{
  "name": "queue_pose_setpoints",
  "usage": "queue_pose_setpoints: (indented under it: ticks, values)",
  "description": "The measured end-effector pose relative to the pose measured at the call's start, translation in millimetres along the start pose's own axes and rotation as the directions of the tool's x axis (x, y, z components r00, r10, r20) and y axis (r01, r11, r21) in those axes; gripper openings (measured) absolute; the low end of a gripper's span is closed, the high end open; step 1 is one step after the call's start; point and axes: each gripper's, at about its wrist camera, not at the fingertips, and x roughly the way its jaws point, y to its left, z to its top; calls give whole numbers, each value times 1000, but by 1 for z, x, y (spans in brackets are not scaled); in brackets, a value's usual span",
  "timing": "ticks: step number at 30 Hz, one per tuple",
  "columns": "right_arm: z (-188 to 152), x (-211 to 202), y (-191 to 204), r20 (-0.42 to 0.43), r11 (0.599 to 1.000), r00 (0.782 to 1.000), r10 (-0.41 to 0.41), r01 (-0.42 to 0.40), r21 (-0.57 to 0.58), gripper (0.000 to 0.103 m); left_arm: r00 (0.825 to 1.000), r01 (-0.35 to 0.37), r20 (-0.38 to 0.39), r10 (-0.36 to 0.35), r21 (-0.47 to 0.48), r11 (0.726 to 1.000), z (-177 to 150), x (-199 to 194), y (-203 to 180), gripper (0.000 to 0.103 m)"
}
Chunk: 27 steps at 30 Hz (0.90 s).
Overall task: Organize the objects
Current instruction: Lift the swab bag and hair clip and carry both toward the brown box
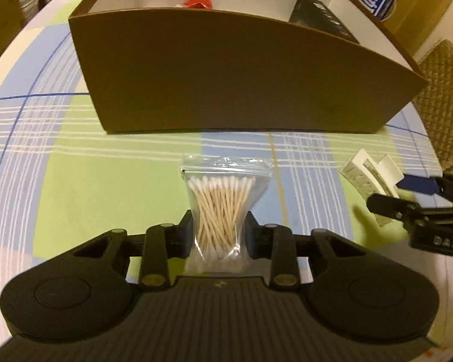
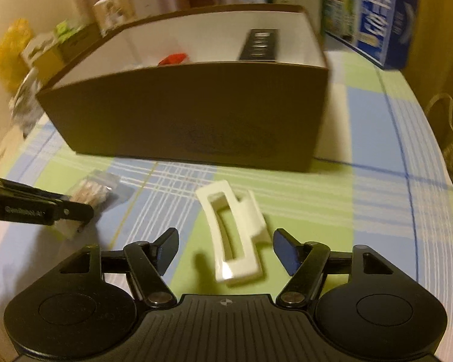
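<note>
A clear zip bag of cotton swabs (image 1: 220,211) lies on the checked tablecloth in front of a brown cardboard box (image 1: 241,75). My left gripper (image 1: 219,229) is shut on the bag, which is pinched to a waist between the pads. To its right lies a white hair clip (image 2: 235,232), between the fingers of my right gripper (image 2: 226,250). Those jaws stand open, clear of the clip on both sides. The box (image 2: 196,111) holds a red item (image 2: 173,58) and a black packet (image 2: 259,45). The right wrist view shows the left gripper (image 2: 81,211) on the bag (image 2: 93,193).
A blue printed carton (image 2: 383,15) and other packages stand behind the box on the right. Small boxes and a yellow bundle (image 2: 10,51) crowd the back left. A woven seat (image 1: 441,90) sits beyond the table's right edge.
</note>
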Motion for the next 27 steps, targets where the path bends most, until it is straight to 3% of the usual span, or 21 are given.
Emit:
queue_pose_setpoints:
  ticks: [5, 8, 9, 12, 17, 20, 27]
  values:
    - [5, 23, 4, -20, 998, 999, -40, 39, -51, 64, 999, -29, -16, 30, 20, 999, -1, -2, -6, 28]
    - [4, 29, 6, -25, 995, 998, -60, 58, -76, 43, 999, -31, -18, 32, 13, 999, -2, -4, -4, 28]
    - [3, 29, 7, -22, 994, 997, -70, 68, -86, 42, 999, -34, -18, 35, 15, 999, -2, -3, -5, 29]
    - [2, 29, 9, -13, 992, 997, -77, 75, -105, 41, 999, -34, -19, 35, 27, 999, -3, -3, -9, 33]
    - [0, 26, 9, -13, 992, 997, -74, 72, -105, 41, 999, -46, -12, 47, 59, 997, -1, 1, -17, 33]
    - [0, 25, 9, -14, 993, 998, -66, 65, -95, 41, 999, -52, -3, 52, 59, 997, 0, 2, -19, 27]
    - [-4, 18, 10, -16, 996, 999, -51, 49, -80, 41, 999, -47, 6, 47, 51, 998, -1, 0, -19, 22]
